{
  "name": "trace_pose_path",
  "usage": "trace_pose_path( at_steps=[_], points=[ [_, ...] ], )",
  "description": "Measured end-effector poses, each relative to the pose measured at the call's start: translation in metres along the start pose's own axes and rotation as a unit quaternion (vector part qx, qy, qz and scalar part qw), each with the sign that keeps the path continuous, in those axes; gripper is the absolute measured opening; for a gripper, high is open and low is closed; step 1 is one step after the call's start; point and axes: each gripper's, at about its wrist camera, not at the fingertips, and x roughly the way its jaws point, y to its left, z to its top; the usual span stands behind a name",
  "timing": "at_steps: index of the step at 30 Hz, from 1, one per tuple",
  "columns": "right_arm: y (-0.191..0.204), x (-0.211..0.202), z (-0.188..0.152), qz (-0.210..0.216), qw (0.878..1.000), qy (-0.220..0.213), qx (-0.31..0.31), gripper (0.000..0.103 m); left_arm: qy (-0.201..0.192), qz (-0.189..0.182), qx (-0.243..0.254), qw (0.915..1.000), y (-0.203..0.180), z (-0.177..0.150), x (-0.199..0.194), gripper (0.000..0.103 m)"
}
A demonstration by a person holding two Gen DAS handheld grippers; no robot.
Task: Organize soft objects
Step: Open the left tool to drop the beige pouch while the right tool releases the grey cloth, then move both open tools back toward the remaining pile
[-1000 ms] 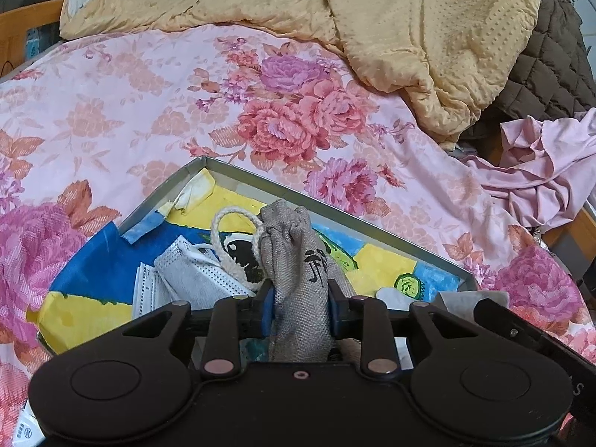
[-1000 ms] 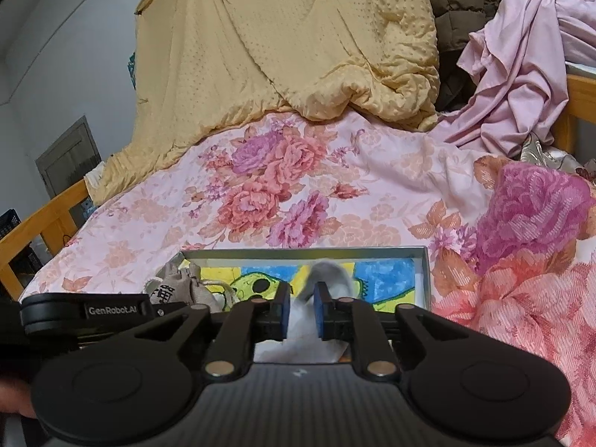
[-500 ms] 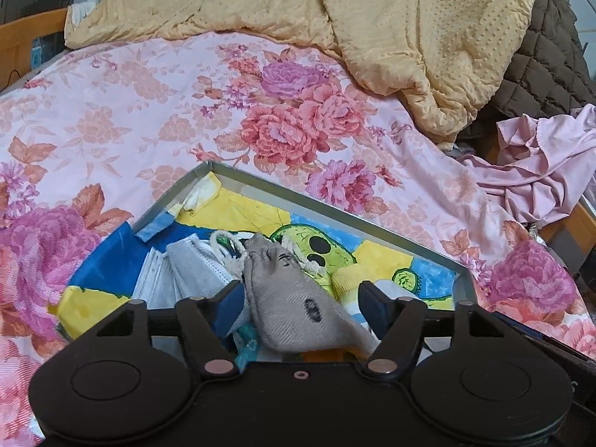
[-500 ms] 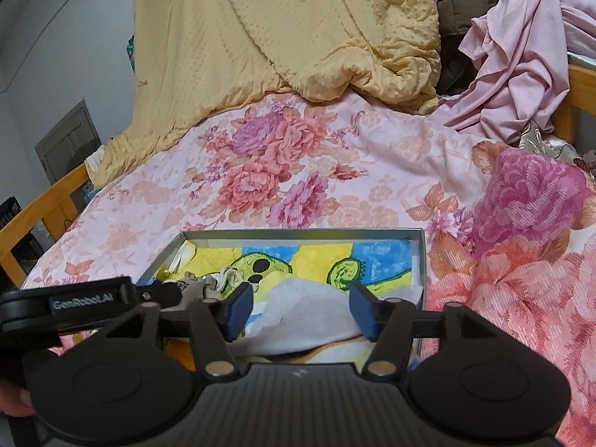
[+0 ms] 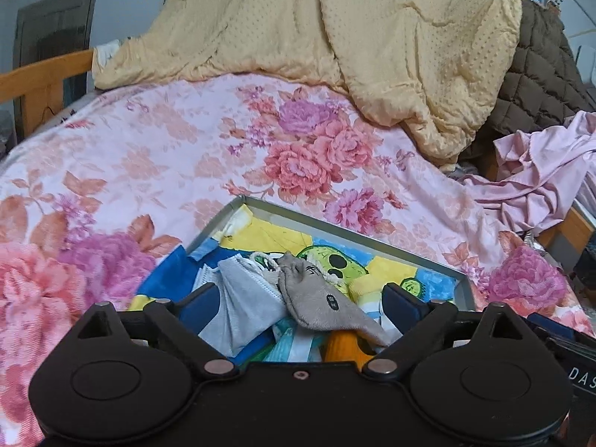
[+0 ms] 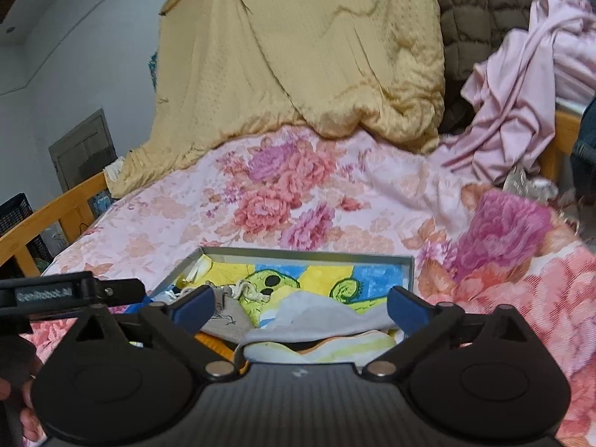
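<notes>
Left gripper (image 5: 300,298) just spread wide, grey drawstring pouch (image 5: 320,298) loose between jaws (long axis diagonal) | right gripper (image 6: 300,303) just spread wide over white cloth (image 6: 316,314) | both inside tray (image 5: 346,227)

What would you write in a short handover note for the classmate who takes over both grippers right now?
Left gripper: open, jaws have just been opening; the grey drawstring pouch lies loose between them in the tray, beside a grey face mask.
Right gripper: open, jaws have just been opening; the white cloth lies released in the tray.
Done: pouch, mask and cloth are in the tray on the flowered bedspread.
Left: the pink garment is crumpled at the bed's edge, possibly next; the yellow quilt is heaped behind.
</notes>
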Motion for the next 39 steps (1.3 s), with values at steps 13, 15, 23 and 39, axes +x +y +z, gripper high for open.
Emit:
trace_pose_path(
  at_steps=[13,15,23,39],
  points=[
    [0.032,-0.063,-0.021,-0.001,0.997,-0.071,-0.042,0.103,-0.06,-0.02,0.035,0.9974,0.0,-0.03,-0.079,0.102],
    [0.038,-0.073,-0.027,-0.001,0.996,-0.072,-0.049,0.103,-0.069,-0.021,0.04,0.9966,0.001,-0.037,-0.091,0.102],
    [0.057,-0.112,-0.054,-0.005,0.994,-0.076,-0.081,0.103,-0.119,-0.023,0.059,0.9909,0.008,-0.068,-0.135,0.102],
    [0.09,-0.165,-0.097,0.003,0.994,-0.046,-0.102,0.103,-0.122,-0.02,0.065,0.9902,0.039,-0.124,-0.185,0.102]
  ],
)
